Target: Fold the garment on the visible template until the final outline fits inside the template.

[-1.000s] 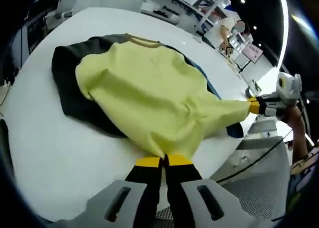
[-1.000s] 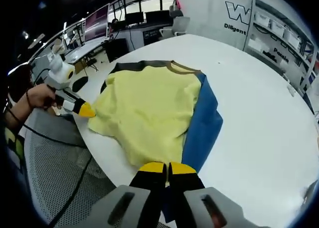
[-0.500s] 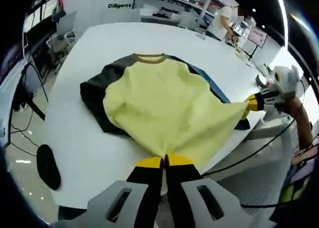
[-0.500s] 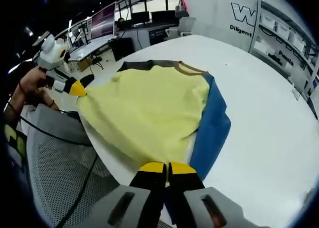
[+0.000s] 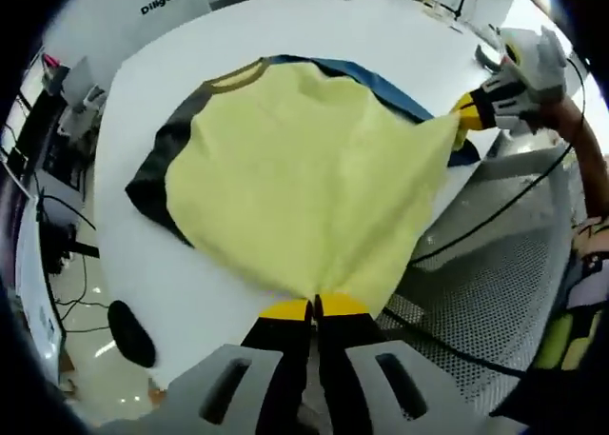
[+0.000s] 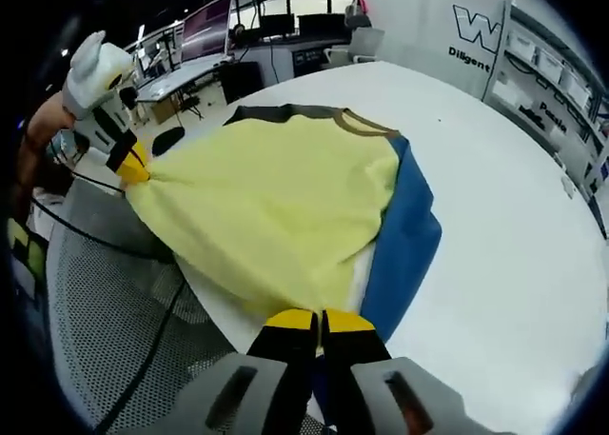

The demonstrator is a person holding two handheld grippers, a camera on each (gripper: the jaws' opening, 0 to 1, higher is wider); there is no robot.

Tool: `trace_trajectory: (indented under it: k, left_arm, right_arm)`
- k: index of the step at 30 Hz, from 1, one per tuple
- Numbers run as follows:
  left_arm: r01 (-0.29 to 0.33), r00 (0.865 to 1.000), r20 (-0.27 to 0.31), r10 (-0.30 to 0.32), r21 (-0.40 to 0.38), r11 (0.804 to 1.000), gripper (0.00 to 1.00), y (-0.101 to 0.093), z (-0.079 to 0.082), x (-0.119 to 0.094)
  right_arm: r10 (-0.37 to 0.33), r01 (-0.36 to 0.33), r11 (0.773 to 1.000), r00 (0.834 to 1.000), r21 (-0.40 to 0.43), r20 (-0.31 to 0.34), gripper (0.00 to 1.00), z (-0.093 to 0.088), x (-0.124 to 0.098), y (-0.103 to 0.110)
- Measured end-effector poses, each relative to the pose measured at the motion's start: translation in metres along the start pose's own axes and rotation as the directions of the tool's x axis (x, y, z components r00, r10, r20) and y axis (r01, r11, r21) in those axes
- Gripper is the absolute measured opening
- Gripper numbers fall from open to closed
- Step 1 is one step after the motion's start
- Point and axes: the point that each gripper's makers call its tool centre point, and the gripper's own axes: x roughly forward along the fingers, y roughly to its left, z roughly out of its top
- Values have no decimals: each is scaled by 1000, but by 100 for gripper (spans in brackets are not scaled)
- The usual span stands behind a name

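A yellow garment point(image 5: 304, 178) with a brown collar point(image 5: 236, 74), one dark grey sleeve point(image 5: 157, 159) and one blue sleeve point(image 6: 404, 240) lies on a round white table point(image 6: 514, 216). Its hem is lifted and stretched off the near table edge. My left gripper point(image 5: 315, 308) is shut on one hem corner. My right gripper point(image 6: 318, 320) is shut on the other corner. Each gripper appears in the other's view: the right gripper point(image 5: 466, 111) at the upper right of the left gripper view, the left gripper point(image 6: 133, 164) at the left of the right gripper view.
A grey mesh chair point(image 6: 105, 302) with black cables point(image 6: 143, 368) sits below the table edge. Desks with monitors point(image 6: 205, 40) stand behind, and shelving point(image 6: 552, 64) lines the white wall. A person's hand point(image 6: 43, 130) holds the left gripper.
Both grippers have lifted and pulled the hem back off the table edge, stretching the yellow cloth taut. Both views have shifted with the hands.
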Motion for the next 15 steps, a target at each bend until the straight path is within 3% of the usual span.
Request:
trace_trajectory:
  k: [8, 15]
  left_arm:
    - [62, 998, -1, -62, 10, 998, 0, -5, 0, 30]
    - [96, 995, 9, -96, 11, 995, 0, -6, 6, 44]
  right_arm:
    - [-10, 10, 999, 1000, 32, -5, 0, -12, -2, -6]
    - [-21, 21, 999, 1000, 31, -6, 0, -11, -3, -8]
